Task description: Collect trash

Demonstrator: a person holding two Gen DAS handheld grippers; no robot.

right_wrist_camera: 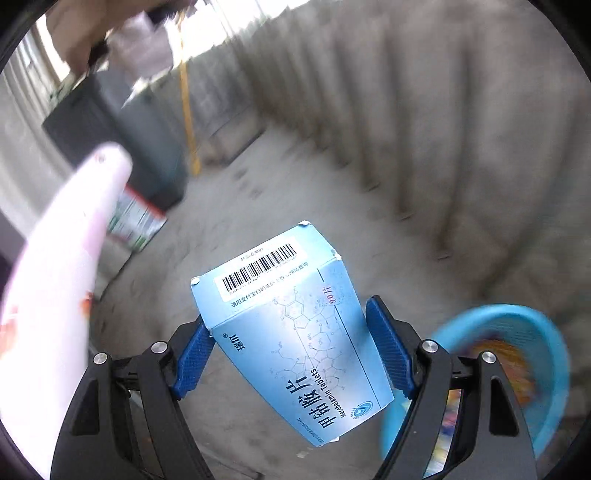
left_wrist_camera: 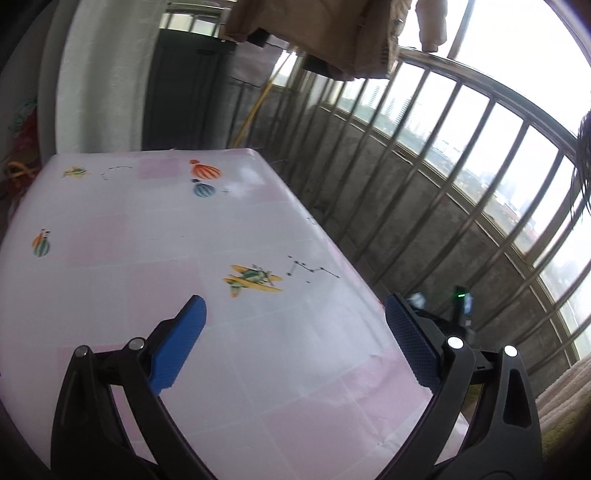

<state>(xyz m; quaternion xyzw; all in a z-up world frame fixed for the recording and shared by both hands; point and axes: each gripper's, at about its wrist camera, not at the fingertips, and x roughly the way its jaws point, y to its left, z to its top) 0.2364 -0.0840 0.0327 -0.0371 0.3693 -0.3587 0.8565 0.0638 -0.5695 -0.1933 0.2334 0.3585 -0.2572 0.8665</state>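
My right gripper (right_wrist_camera: 287,312) is shut on a light blue medicine box (right_wrist_camera: 295,339) with a barcode and printed lettering. Its blue pads (right_wrist_camera: 194,354) press the box's two sides, and the box hangs tilted in the air above the concrete floor. A blue plastic basket (right_wrist_camera: 535,332) with colourful scraps inside stands on the floor at the lower right. My left gripper (left_wrist_camera: 294,301) is open over the table (left_wrist_camera: 184,229), which wears a pink and white cloth printed with balloons and a plane. Nothing lies between its pads.
The table's edge (right_wrist_camera: 66,258) runs along the left of the right wrist view. A dark cabinet (left_wrist_camera: 184,88), a yellow pole (right_wrist_camera: 188,122) and a printed carton (right_wrist_camera: 136,218) stand by the far wall. A barred balcony railing (left_wrist_camera: 443,155) runs along the right, with clothes (left_wrist_camera: 332,33) hanging overhead.
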